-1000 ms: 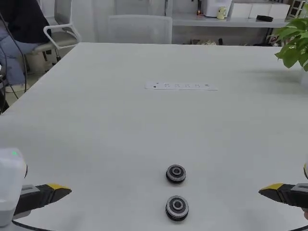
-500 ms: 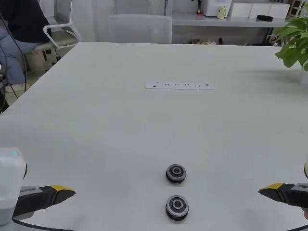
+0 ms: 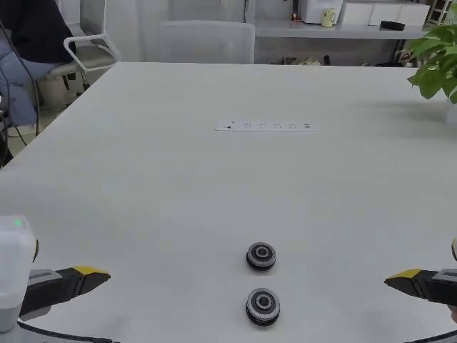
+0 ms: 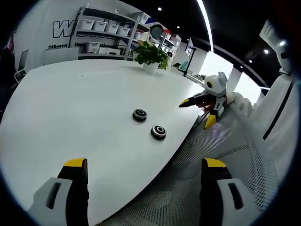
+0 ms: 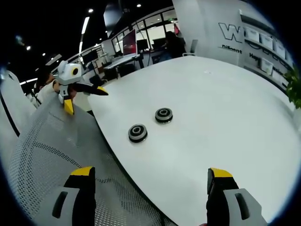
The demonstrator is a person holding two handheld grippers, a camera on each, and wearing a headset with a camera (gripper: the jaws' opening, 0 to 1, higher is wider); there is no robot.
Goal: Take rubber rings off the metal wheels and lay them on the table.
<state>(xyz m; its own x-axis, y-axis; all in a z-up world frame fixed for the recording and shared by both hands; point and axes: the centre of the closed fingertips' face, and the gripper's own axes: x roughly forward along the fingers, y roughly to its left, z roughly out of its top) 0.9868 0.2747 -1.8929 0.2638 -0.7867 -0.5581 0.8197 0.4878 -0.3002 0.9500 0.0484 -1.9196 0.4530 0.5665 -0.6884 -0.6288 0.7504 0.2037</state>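
Wheels (image 3: pixel 261 257) close to table (image 3: pixel 178 179) front edge.

head view looks down; gripper views face inward, sharing wheels (image 3: pixel 260 257).

Large white matte counter (image 3: pixel 214 179) spans most of the head view, w/ a flush white socket strip (image 3: pixel 268 126) set into it twd the far side. Pale grey office chair (image 3: pixel 207 43) at far edge; second chair w/ white looped armrest (image 3: pixel 89 48) at far-left corner. Green leafy plant (image 3: pixel 434 61) at right edge. Behind: long side bench (image 3: pixel 335 30) w/ white boxes (image 3: pixel 385 14). Left gripper view: wall shelving w/ white bins (image 4: pixel 101 28), dark ceiling w/ bright light strip (image 4: pixel 204 19) & spots. Right gripper view: dark monitors (image 5: pixel 129 42) in bkgd.
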